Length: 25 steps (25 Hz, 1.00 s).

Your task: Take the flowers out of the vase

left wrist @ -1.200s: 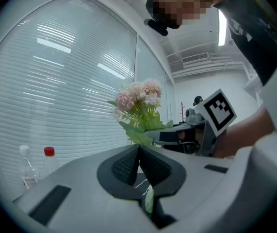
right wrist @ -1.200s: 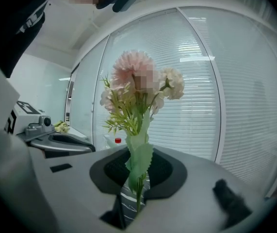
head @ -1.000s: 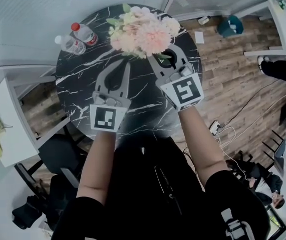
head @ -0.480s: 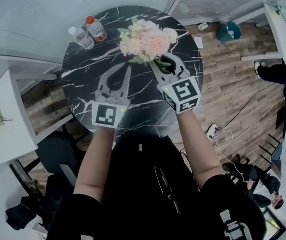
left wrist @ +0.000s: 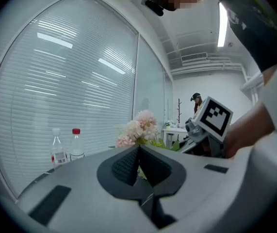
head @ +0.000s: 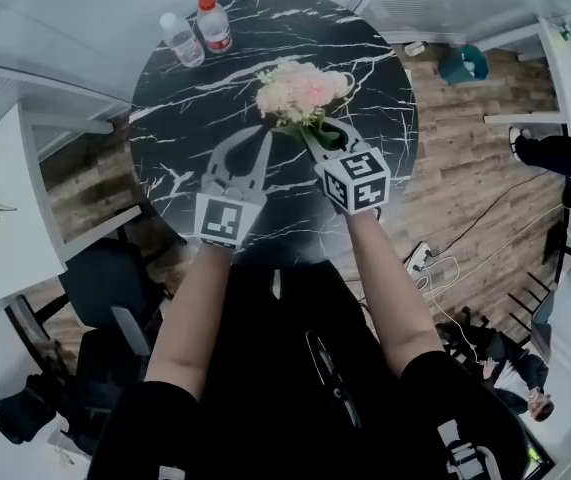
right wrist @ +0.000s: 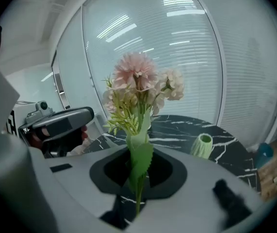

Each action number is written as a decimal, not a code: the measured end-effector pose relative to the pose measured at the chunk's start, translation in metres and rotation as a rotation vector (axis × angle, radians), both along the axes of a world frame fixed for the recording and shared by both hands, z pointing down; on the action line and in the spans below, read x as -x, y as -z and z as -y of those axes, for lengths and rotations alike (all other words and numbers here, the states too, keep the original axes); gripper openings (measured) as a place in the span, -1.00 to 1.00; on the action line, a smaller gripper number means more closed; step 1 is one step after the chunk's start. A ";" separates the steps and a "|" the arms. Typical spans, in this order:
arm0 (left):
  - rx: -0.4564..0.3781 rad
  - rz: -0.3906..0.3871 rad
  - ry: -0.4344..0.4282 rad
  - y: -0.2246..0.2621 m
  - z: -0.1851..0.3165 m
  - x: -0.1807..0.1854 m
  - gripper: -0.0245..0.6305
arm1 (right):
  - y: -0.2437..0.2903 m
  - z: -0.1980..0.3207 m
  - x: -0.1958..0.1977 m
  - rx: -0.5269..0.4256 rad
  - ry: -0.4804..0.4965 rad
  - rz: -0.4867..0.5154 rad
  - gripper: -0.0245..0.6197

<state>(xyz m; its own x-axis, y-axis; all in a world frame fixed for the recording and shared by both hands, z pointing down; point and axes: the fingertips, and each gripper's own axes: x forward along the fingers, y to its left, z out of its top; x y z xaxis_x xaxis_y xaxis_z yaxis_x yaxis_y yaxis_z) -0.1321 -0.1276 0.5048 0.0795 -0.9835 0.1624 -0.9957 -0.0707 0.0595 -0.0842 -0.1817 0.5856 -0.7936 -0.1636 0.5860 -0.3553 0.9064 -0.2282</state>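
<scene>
Both outstretched: left gripper (head: 262,136), right gripper (head: 315,134).

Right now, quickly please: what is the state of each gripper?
Left gripper: fingers closed, holding nothing.
Right gripper: closed on the pink and cream flower bunch, at its green stem.

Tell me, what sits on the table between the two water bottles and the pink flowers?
Nothing. In the head view that stretch of the black marble table is bare between the bottles and the flowers.

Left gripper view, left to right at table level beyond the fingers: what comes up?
White-capped bottle → red-capped bottle → flowers → marker cube on the other gripper.
</scene>
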 end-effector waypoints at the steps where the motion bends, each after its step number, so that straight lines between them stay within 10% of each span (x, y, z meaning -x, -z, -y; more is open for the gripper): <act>1: 0.016 -0.008 0.001 -0.008 -0.004 -0.001 -0.88 | -0.013 -0.004 -0.002 0.023 -0.006 -0.020 -0.71; 25: 0.154 -0.098 0.042 -0.109 -0.010 0.001 -0.88 | -0.170 -0.016 -0.005 0.220 -0.042 -0.237 -0.49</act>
<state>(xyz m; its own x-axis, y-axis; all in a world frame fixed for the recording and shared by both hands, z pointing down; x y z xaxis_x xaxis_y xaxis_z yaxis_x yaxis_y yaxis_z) -0.1329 -0.1173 0.6141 0.0621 -0.9503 0.3051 -0.9865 -0.0119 0.1636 -0.0795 -0.1658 0.7555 -0.6260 -0.0419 0.7787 -0.4580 0.8280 -0.3236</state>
